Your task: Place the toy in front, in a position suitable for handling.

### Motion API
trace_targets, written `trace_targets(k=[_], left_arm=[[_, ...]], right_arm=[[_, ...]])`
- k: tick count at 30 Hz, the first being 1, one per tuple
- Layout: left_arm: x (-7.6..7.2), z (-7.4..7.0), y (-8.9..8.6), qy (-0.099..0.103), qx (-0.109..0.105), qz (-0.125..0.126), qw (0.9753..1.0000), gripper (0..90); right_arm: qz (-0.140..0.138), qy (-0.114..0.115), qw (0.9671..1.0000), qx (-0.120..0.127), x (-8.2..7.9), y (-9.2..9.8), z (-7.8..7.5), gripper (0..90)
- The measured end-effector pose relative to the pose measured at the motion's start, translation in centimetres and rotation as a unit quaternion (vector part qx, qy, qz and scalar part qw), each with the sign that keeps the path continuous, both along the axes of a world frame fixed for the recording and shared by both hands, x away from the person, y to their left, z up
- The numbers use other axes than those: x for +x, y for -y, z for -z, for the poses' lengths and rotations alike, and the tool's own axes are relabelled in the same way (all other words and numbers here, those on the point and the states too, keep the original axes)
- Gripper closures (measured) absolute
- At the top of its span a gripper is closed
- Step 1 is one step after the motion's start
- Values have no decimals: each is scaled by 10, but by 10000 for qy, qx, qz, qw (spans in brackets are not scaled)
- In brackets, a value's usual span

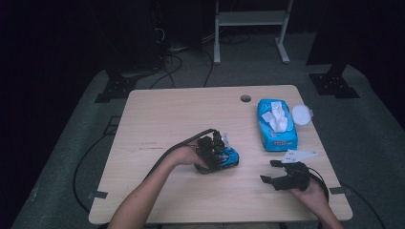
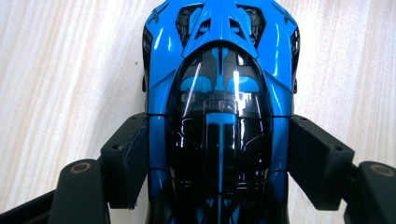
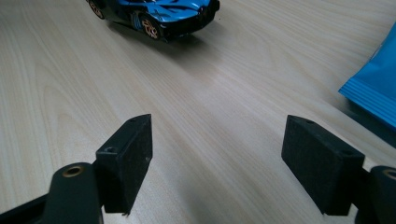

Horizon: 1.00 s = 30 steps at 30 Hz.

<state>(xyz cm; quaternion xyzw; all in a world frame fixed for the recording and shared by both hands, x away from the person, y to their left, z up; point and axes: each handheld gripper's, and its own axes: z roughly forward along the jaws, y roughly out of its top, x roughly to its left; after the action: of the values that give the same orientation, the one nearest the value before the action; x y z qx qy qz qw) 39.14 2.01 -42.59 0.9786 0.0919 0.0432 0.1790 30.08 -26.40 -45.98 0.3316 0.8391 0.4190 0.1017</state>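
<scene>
Where my left tongs (image 2: pixel 219 156) come down over the blue toy car (image 2: pixel 219 93), the two black pads sit flush against its flanks on either side of the dark canopy, so these tongs are closed on the car. Seen from the left gripper view, the car's near end runs off the bottom edge and its far end off the top, and its wheels are concealed beneath the bodywork. From the high view, my left tongs (image 1: pixel 212 151) and hand cover most of the car (image 1: pixel 231 157); a blue sliver shows at their right side, near the middle of the desk (image 1: pixel 162 119). The right gripper view shows the car (image 3: pixel 159 14) standing on its wheels on the desk, cropped at the top edge. My right tongs (image 3: pixel 219 163) are spread wide with bare wood between the pads, gripping nothing. In the high view they (image 1: pixel 270 171) rest low near the desk's front right corner, well apart from the car. A blue wipes packet (image 1: pixel 277 125) lies toward the far right, its round white lid (image 1: pixel 301 114) flipped open beside it; its printing is too small to read.
</scene>
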Motion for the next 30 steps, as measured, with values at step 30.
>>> trace_targets(k=[30], left_arm=[[-3,5,-20,-24,-1388,-311,9898,191]], right_arm=[[81,102,9999,68,1,1,-5,221]])
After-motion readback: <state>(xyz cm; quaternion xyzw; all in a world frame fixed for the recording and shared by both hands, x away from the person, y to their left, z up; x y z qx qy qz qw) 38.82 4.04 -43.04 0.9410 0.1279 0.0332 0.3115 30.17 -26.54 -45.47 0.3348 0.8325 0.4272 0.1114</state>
